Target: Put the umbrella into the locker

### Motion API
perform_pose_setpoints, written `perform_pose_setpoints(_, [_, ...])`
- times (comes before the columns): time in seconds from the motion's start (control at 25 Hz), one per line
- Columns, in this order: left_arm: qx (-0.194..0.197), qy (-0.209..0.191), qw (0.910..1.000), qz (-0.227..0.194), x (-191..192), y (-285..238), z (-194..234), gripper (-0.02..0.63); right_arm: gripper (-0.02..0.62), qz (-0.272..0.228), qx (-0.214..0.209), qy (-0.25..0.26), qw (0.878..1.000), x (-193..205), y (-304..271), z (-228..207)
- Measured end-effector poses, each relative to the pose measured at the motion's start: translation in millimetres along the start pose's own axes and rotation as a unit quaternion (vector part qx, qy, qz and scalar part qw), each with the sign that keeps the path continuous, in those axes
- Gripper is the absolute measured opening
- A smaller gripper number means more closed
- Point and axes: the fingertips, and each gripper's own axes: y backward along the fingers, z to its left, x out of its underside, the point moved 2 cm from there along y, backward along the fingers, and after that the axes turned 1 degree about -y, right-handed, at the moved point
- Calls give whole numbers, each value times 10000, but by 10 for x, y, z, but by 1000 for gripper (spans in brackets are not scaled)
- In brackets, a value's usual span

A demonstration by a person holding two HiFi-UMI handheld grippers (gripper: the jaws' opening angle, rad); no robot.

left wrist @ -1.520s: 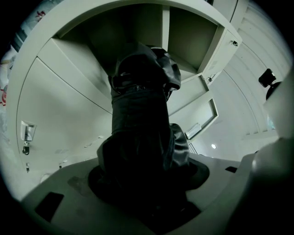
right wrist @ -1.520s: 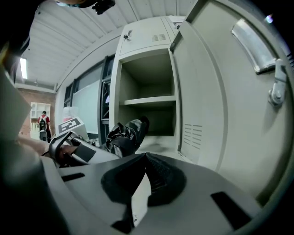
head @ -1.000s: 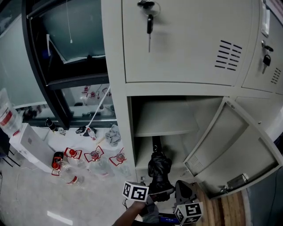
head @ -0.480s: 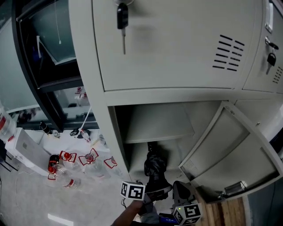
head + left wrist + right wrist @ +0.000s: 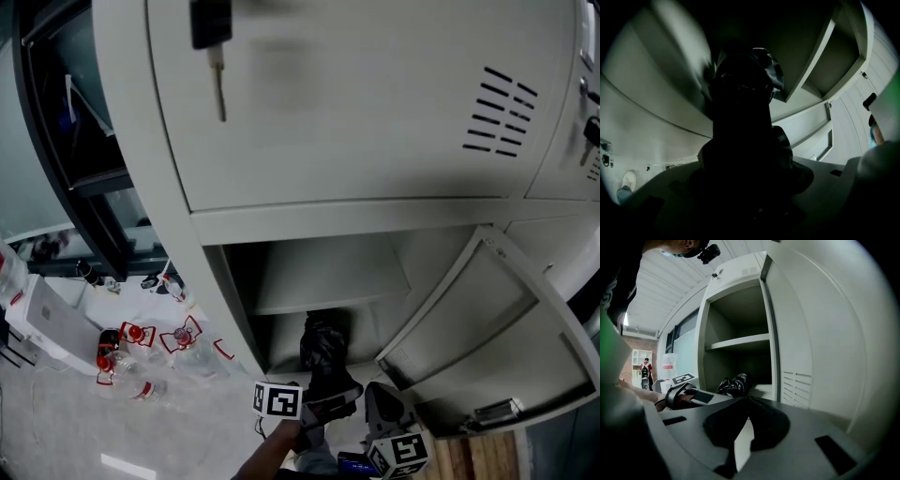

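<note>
"Where was the umbrella (image 5: pixel 323 349)?"

"The left gripper (image 5: pixel 323 411) had its fingers clamped on it. The black folds pointed toward twelve o'clock into the locker (image 5: pixel 375 187), in the lower compartment under the shelf (image 5: pixel 319 291)."

"How should the push have gone?"

"Probably straight and low, letting go only once it lay inside. The right gripper (image 5: pixel 745 427), fingers together on nothing, sat at four o'clock of the left and was best kept off the open door (image 5: pixel 487 328)."

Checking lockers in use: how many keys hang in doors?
2. One key in the door above the open locker; another, cut off at the right edge, in the next door. More may be out of view.
</note>
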Motion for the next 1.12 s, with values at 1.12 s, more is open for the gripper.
perform_pose_setpoints(1.12, [589, 888, 9901, -914, -282, 47, 25, 328, 2, 80, -107, -7, 9999, 52, -40, 21])
